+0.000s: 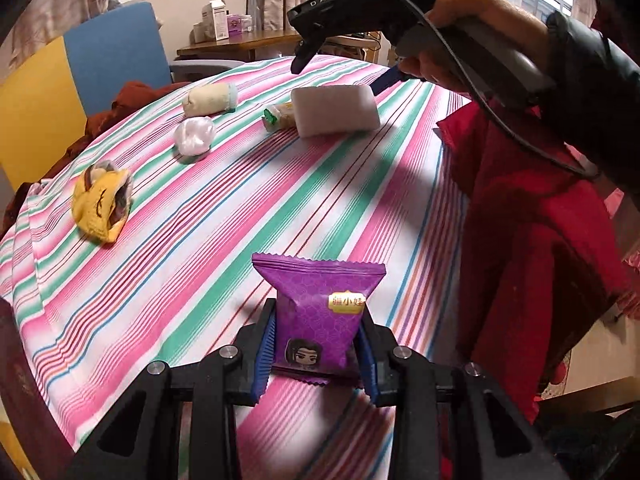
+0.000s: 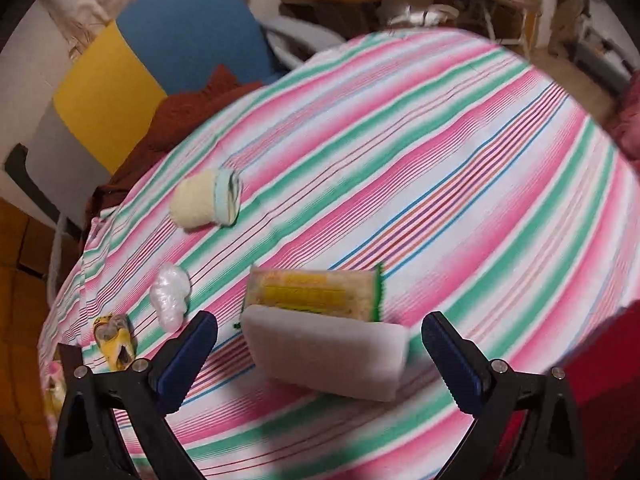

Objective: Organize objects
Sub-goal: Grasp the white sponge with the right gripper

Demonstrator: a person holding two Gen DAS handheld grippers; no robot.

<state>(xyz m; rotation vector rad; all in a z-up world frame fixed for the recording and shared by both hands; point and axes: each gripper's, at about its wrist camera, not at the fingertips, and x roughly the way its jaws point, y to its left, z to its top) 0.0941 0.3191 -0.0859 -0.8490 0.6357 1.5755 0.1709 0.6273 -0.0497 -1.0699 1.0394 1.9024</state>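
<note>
My left gripper [image 1: 317,314] is shut on a purple snack packet [image 1: 316,280], held upright above the striped tablecloth [image 1: 224,216]. Across the table, a hand holds my right gripper [image 1: 342,73] over a white foam block [image 1: 336,110]. In the right wrist view the right gripper [image 2: 320,322] is open, its blue pads [image 2: 188,354] wide on either side of the white block [image 2: 328,356] and not touching it. A yellow-and-green snack packet [image 2: 316,294] lies against the block's far side, also visible from the left wrist [image 1: 278,116].
A cream rolled sock [image 1: 210,98], a crumpled white plastic lump [image 1: 195,135] and a yellow rolled sock [image 1: 102,204] lie along the table's left side. A blue and yellow chair [image 1: 116,48] stands behind. A person's red garment [image 1: 520,220] is at the right edge.
</note>
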